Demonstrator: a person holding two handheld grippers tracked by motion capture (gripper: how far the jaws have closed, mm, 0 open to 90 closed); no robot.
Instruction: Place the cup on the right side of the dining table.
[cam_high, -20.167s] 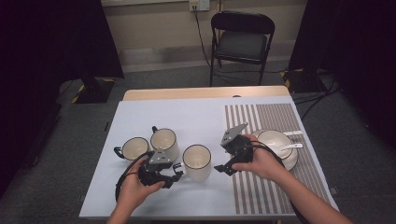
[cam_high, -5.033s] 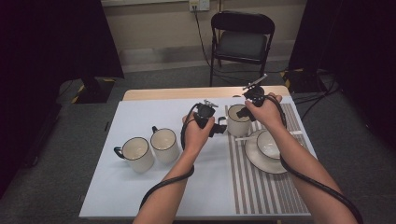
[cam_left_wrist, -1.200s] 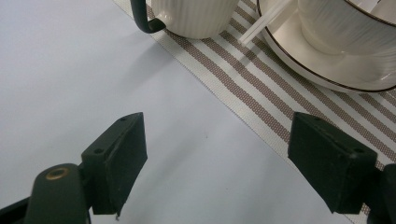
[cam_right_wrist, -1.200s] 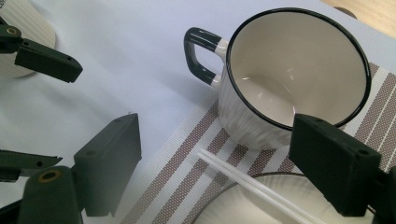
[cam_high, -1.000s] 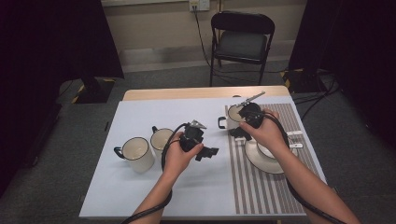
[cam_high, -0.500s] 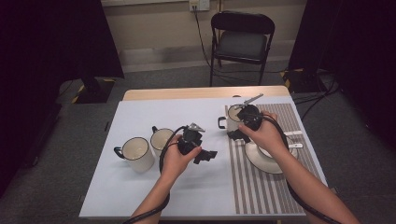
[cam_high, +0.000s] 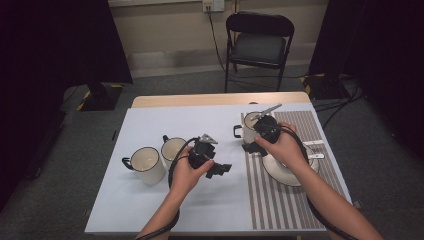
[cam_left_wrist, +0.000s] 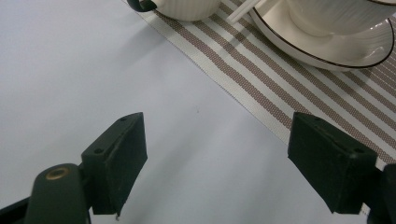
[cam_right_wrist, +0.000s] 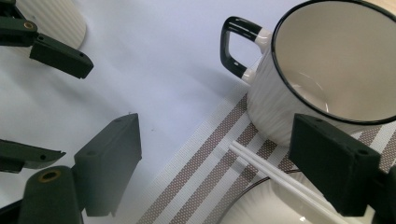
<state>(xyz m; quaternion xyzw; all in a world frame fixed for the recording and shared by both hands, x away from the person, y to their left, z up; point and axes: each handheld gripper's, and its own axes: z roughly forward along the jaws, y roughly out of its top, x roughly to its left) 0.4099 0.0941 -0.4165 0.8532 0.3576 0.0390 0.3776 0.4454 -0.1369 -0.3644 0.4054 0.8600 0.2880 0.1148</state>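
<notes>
I am holding 2 grippers over a table covered by a pale blue-white cloth (cam_high: 150, 210). My left gripper (cam_high: 220, 170) is hovering above the bare cloth near the middle of the table, its jaws spread wide apart and holding nothing; in the left gripper view they are framing the edge of a striped placemat (cam_left_wrist: 299, 98). My right gripper (cam_high: 252, 147) is hovering at the near left side of a white mug (cam_right_wrist: 327, 79) with a black rim and black handle, its jaws also wide apart and gripping nothing. That mug is standing upright on the far left corner of the placemat, its handle pointing toward the cloth. Just beside it, nearer me, a white saucer (cam_high: 285, 175) is carrying a cup. 2 white sticks (cam_right_wrist: 275, 175) are lying across the saucer's rim. 2 more mugs (cam_high: 145, 162) are standing together on the cloth at my left.
</notes>
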